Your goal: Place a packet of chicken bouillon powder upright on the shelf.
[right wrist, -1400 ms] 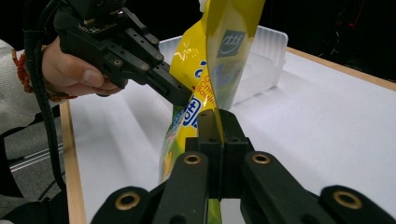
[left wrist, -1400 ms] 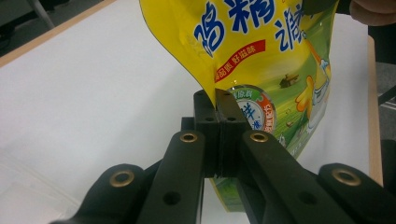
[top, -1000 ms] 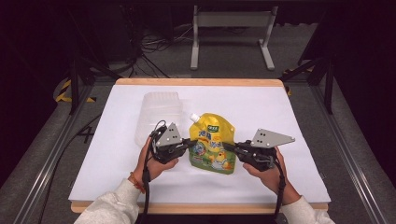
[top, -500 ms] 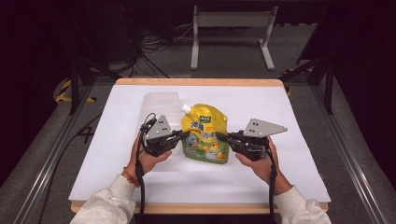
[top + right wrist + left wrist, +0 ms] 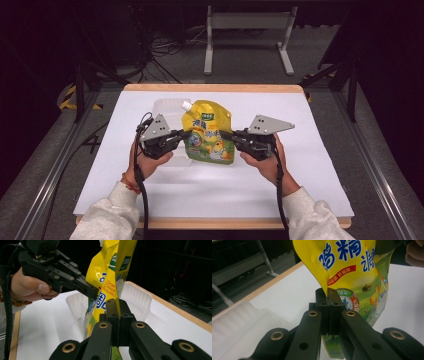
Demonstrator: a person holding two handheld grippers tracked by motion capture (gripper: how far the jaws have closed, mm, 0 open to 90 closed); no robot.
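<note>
A yellow and green spouted pouch point(image 5: 208, 131) with a white cap hangs upright above the white table, pinched from both sides. My left gripper point(image 5: 185, 134) is shut on the pouch's left edge; in the left gripper view its jaws point(image 5: 328, 300) clamp the yellow film of the pouch point(image 5: 352, 270). My right gripper point(image 5: 224, 135) is shut on the right edge, and in the right gripper view its jaws point(image 5: 117, 307) press the pouch point(image 5: 110, 272) seam. The left gripper point(image 5: 87, 291) also appears there, across the pouch.
A clear plastic tray point(image 5: 167, 107) lies on the white table sheet point(image 5: 300, 165) behind and left of the pouch, seen also as the tray point(image 5: 136, 297) and the tray point(image 5: 239, 322). A wooden table edge point(image 5: 210, 88) runs along the back; metal frame legs stand beyond.
Both grippers have lifted the pouch and carried it away from the person, toward the tray. The pouch now stands more upright.
</note>
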